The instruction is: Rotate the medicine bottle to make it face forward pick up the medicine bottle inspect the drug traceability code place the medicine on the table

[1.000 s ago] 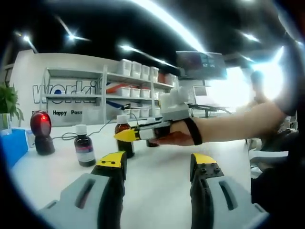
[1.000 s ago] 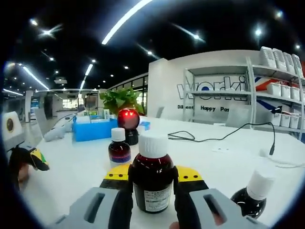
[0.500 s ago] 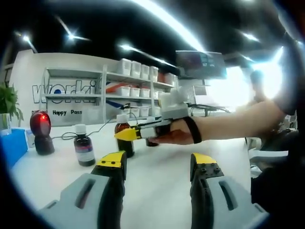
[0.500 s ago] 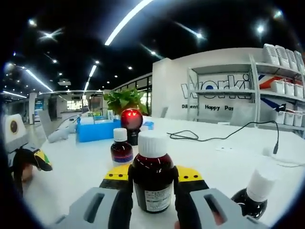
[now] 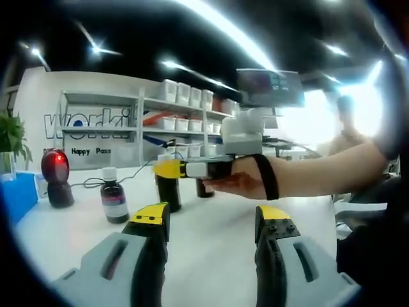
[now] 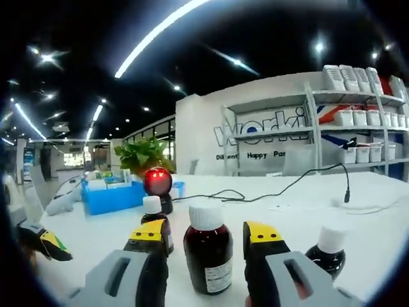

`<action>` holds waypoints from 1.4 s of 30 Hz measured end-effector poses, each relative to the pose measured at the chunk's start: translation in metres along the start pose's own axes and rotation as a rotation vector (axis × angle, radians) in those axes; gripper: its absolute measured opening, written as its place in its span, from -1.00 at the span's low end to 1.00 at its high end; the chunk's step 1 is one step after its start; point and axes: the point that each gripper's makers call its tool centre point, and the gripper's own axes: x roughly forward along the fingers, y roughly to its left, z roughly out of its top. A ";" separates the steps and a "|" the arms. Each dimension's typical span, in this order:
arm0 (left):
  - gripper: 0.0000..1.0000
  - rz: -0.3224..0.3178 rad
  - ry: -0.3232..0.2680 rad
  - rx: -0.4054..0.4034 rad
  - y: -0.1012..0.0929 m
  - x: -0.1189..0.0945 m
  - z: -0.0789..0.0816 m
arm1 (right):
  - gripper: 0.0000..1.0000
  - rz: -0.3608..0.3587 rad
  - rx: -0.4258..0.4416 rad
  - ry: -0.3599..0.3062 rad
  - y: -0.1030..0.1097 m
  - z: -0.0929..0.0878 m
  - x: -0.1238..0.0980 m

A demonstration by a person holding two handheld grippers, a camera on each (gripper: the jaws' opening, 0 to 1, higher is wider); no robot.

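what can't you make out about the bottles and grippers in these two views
- Right gripper view: print on the medicine bottle label is too small to read; no traceability code can be told.
- Right gripper view: the bottle on the right has its base cut off by the right gripper.
- Left gripper view: the bottle at the right gripper is partly covered by its tip, so contact is unclear.

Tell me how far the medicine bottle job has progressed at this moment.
Early stage. The medicine bottle stands on the table, its label turned partly to the camera. The right gripper is open around it without gripping; the left gripper is open. Picking up, inspecting the code and placing remain.
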 end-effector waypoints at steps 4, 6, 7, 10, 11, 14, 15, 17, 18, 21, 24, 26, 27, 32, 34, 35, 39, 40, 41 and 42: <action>-0.11 0.003 -0.002 -0.002 0.002 0.000 0.000 | -0.12 -0.066 -0.029 0.038 -0.005 -0.015 0.009; -0.11 0.005 -0.002 0.000 0.002 0.000 0.000 | -0.13 -0.099 -0.014 0.037 -0.004 -0.017 0.010; -0.11 0.005 -0.003 -0.001 0.002 0.000 0.000 | -0.13 -0.116 -0.005 0.038 -0.005 -0.018 0.011; -0.11 0.007 -0.007 -0.004 0.002 -0.001 0.001 | -0.14 -0.144 -0.008 0.040 -0.003 -0.021 0.014; -0.11 0.006 -0.008 -0.004 0.002 -0.001 0.001 | -0.14 -0.167 -0.012 0.038 -0.005 -0.020 0.013; -0.11 0.007 -0.010 0.000 0.002 -0.001 0.001 | -0.21 -0.227 -0.003 0.013 -0.012 -0.015 0.012; -0.11 0.007 -0.011 0.002 0.001 -0.001 0.002 | -0.24 -0.250 -0.001 0.013 -0.015 -0.015 0.012; -0.11 0.008 -0.012 0.003 0.001 -0.001 0.002 | -0.25 -0.255 -0.010 0.015 -0.014 -0.015 0.014; -0.11 0.008 -0.013 0.003 0.001 -0.001 0.002 | -0.26 -0.264 -0.019 0.015 -0.015 -0.016 0.015; -0.11 0.007 -0.015 0.001 0.001 -0.002 0.003 | -0.33 -0.272 -0.034 0.023 -0.014 -0.018 0.015; -0.11 0.007 -0.017 -0.001 0.000 -0.002 0.003 | -0.40 -0.290 -0.034 0.024 -0.018 -0.018 0.013; -0.11 0.007 -0.017 -0.001 0.000 -0.002 0.003 | -0.40 -0.290 -0.028 0.024 -0.018 -0.018 0.013; -0.11 0.007 -0.018 -0.001 0.001 -0.002 0.003 | -0.41 -0.286 -0.037 0.025 -0.017 -0.018 0.013; -0.11 0.007 -0.017 -0.002 0.001 -0.002 0.003 | -0.42 -0.211 -0.031 0.038 -0.018 -0.018 0.016; -0.11 0.006 -0.017 -0.002 0.001 -0.002 0.003 | -0.42 -0.169 -0.034 0.046 -0.017 -0.018 0.017; -0.11 0.006 -0.017 -0.001 0.001 -0.002 0.003 | -0.42 -0.149 -0.030 0.044 -0.017 -0.019 0.017; -0.11 0.006 -0.015 0.000 0.002 -0.002 0.002 | -0.42 -0.081 -0.031 0.046 -0.017 -0.019 0.018; -0.11 0.006 -0.015 0.000 0.002 -0.002 0.002 | -0.42 -0.064 -0.035 0.049 -0.017 -0.019 0.018; -0.11 0.006 -0.014 0.001 0.002 -0.002 0.002 | -0.42 -0.045 -0.031 0.052 -0.017 -0.019 0.019; -0.11 0.006 -0.013 0.002 0.001 -0.001 0.002 | -0.42 -0.015 -0.031 0.057 -0.018 -0.019 0.020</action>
